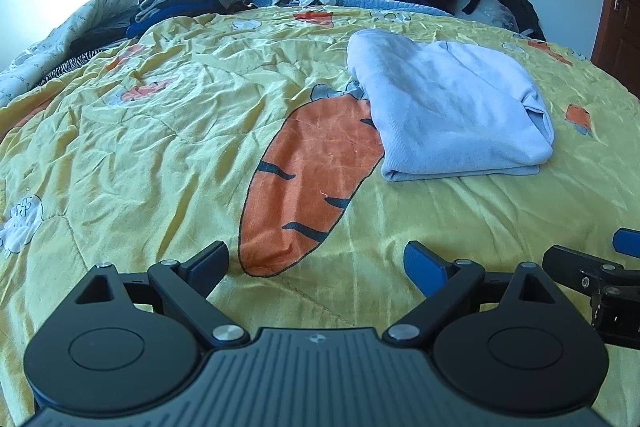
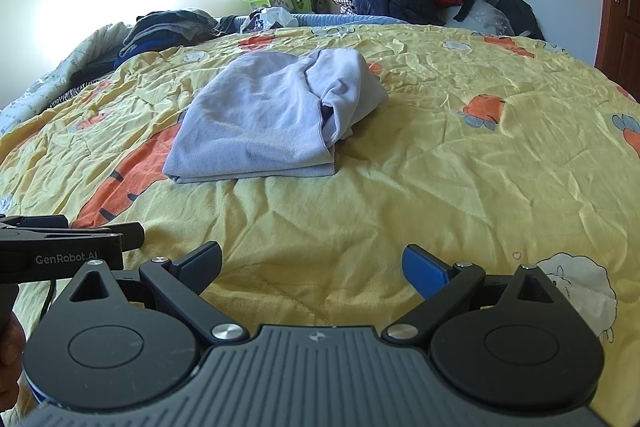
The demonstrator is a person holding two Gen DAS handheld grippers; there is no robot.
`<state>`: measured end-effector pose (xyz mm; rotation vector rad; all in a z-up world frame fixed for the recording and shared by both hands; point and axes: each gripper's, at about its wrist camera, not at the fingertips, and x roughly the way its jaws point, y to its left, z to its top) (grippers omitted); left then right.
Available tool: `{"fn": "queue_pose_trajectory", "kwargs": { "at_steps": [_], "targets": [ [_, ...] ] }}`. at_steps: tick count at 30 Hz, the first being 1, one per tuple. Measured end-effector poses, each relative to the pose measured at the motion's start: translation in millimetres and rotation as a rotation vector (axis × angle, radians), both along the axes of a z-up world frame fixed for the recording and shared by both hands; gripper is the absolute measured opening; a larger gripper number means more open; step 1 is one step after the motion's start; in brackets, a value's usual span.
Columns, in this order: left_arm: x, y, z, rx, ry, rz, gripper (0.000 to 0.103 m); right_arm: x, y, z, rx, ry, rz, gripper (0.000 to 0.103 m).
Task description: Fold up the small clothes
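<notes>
A: Fingers wide apart on both sides. Left gripper (image 1: 316, 263) and right gripper (image 2: 312, 265) hover low over the bed's yellow quilt (image 1: 160, 131), nothing held.

B: And the garment?

A: Pale blue top (image 2: 260, 123) lies mid-bed, well ahead of both, already folded into a thick rectangle w/ a loose bunch at its right end, half over the big carrot print (image 1: 308, 183).

B: So what's left, prob. a tidy-up?

A: Looks like it. I'd pinch that bunched end through all layers, tuck it flat, keep the near edge square, and move slow so the stack doesn't slide.
</notes>
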<state>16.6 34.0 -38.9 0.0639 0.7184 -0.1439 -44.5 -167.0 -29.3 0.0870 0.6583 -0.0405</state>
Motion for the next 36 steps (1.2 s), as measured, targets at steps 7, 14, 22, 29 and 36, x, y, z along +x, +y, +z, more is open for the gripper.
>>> {"fn": "queue_pose_trajectory", "kwargs": {
  "at_steps": [7, 14, 22, 29, 36],
  "targets": [
    [0.9, -0.2, -0.2, 0.005, -0.001, 0.008, 0.095, 0.0, -0.1, 0.1, 0.000, -0.001, -0.001, 0.098],
    [0.3, -1.3, 0.3, 0.013, -0.005, 0.003, 0.095, -0.1, -0.2, 0.0, 0.001, 0.000, 0.000, 0.098],
    [0.4, -2.7, 0.3, 0.020, -0.008, -0.002, 0.095, -0.5, 0.1, -0.4, 0.002, 0.001, -0.001, 0.098],
    [0.4, -3.0, 0.5, 0.021, -0.008, -0.001, 0.095, -1.6, 2.0, -2.0, 0.003, 0.002, -0.002, 0.098],
    [0.3, -2.8, 0.6, 0.021, -0.008, -0.002, 0.095, -0.9, 0.1, -0.7, 0.002, 0.001, 0.000, 0.098]
  ]
}}
